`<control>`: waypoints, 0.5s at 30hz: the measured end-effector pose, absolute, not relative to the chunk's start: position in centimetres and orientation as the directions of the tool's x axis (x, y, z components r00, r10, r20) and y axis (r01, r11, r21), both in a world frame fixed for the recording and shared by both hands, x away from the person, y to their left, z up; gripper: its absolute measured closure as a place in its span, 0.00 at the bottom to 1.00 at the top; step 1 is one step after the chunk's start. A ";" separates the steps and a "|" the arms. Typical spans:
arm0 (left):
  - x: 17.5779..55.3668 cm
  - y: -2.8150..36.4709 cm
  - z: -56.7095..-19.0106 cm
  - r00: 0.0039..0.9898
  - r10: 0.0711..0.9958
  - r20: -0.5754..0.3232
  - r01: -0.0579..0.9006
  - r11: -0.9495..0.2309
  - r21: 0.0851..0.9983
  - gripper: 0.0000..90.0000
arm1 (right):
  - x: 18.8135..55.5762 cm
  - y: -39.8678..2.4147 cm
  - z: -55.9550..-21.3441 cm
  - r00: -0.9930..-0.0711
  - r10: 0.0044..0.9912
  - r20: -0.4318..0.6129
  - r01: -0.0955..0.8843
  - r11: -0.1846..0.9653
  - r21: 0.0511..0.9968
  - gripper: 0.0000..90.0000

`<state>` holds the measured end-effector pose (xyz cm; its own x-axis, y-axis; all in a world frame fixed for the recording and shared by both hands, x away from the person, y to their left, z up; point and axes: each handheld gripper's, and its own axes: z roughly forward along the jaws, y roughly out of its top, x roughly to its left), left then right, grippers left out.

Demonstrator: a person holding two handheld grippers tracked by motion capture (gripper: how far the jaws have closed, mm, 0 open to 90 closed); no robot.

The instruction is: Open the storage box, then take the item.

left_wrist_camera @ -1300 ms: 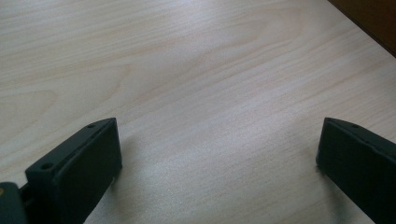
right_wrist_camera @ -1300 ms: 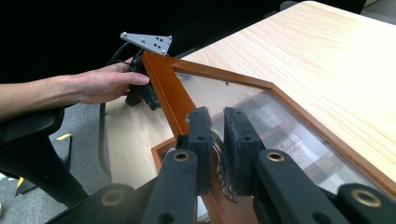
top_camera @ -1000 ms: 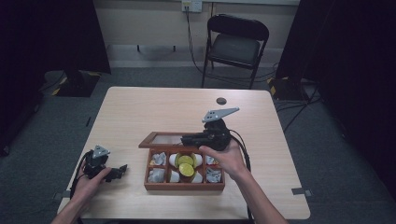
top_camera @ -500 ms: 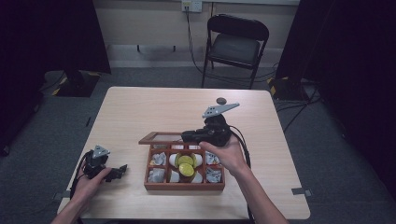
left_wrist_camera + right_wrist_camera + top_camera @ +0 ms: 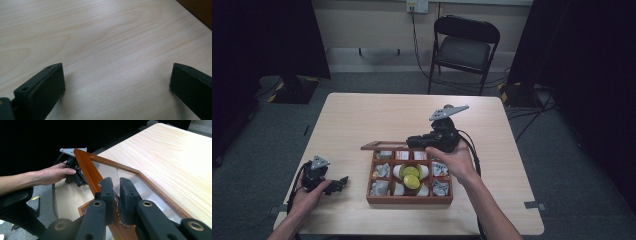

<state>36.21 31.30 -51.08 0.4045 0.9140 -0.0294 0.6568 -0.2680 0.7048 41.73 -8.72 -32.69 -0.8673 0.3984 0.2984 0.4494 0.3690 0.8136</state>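
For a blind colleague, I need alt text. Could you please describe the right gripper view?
The right gripper is shut on the wooden frame of a glass lid, holding it raised over a box. Behind it, the person's left hand rests with the left gripper on the table.
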 end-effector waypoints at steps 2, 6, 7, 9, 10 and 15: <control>36.2 31.3 -51.1 0.404 0.914 -0.029 0.657 -0.268 0.705 0.00 | 41.8 -8.7 -32.6 -0.865 0.400 0.302 0.453 0.367 0.812 0.91; 36.2 31.3 -51.1 0.402 0.915 -0.032 0.656 -0.263 0.707 0.00 | 41.9 -8.8 -32.6 -0.864 0.400 0.306 0.457 0.367 0.810 0.91; 36.2 31.3 -51.1 0.402 0.915 -0.032 0.656 -0.263 0.707 0.00 | 41.9 -8.8 -32.6 -0.864 0.400 0.306 0.457 0.367 0.810 0.91; 36.2 31.3 -51.1 0.401 0.915 -0.031 0.656 -0.264 0.707 0.00 | 41.9 -8.7 -32.6 -0.864 0.400 0.308 0.458 0.367 0.810 0.91; 36.1 31.3 -51.1 0.403 0.915 -0.026 0.656 -0.269 0.705 0.00 | 41.9 -8.7 -32.6 -0.863 0.400 0.308 0.459 0.367 0.809 0.91; 36.0 31.4 -50.9 0.410 0.911 -0.028 0.657 -0.275 0.702 0.03 | 42.0 -8.8 -32.6 -0.862 0.400 0.310 0.460 0.366 0.809 0.91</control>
<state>35.98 31.44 -50.90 0.4104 0.9115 -0.0277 0.6571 -0.2745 0.7020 41.98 -8.76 -32.57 -0.8625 0.4001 0.3100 0.4604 0.3660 0.8087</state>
